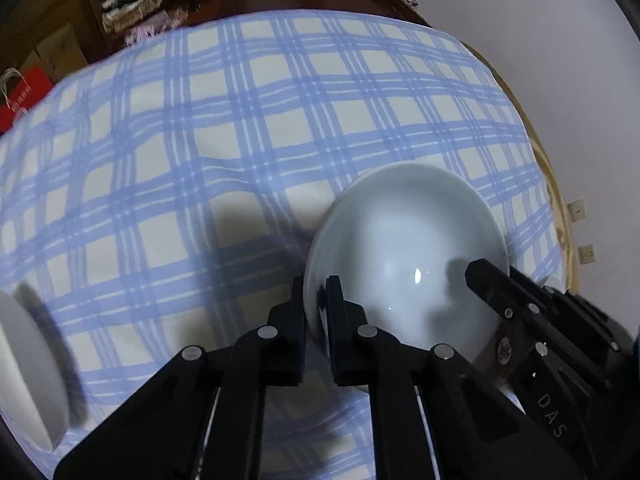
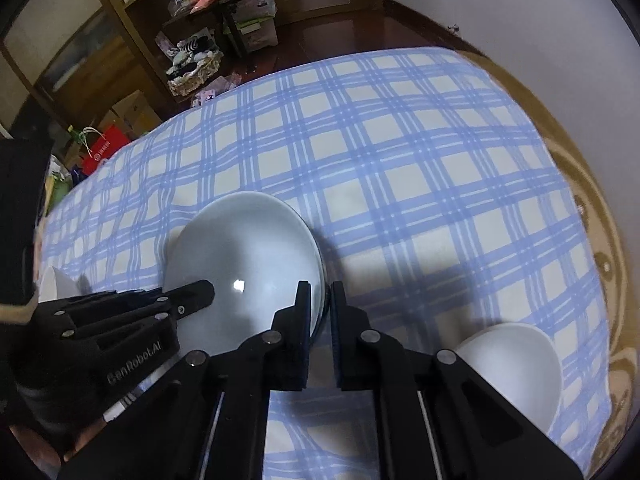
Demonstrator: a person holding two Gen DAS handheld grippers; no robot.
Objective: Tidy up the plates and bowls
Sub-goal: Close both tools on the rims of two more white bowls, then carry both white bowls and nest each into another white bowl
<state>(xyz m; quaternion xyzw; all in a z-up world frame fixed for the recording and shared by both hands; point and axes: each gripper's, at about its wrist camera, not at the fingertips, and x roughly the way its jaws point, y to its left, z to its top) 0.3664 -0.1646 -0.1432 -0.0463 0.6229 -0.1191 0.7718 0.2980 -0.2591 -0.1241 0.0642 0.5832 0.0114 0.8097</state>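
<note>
Early stage: both the left gripper (image 1: 317, 292) and right gripper (image 2: 326, 300) are pinched shut on opposite rims of the pale plate (image 1: 404, 256) at centre frame, while a white bowl (image 2: 516, 364) at lower right sits apart, unstacked.

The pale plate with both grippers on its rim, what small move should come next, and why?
Probably lift it straight up a little, both hands together. The left gripper and the right gripper are each shut on opposite edges of the pale plate, which seems to rest on the checked cloth.
</note>
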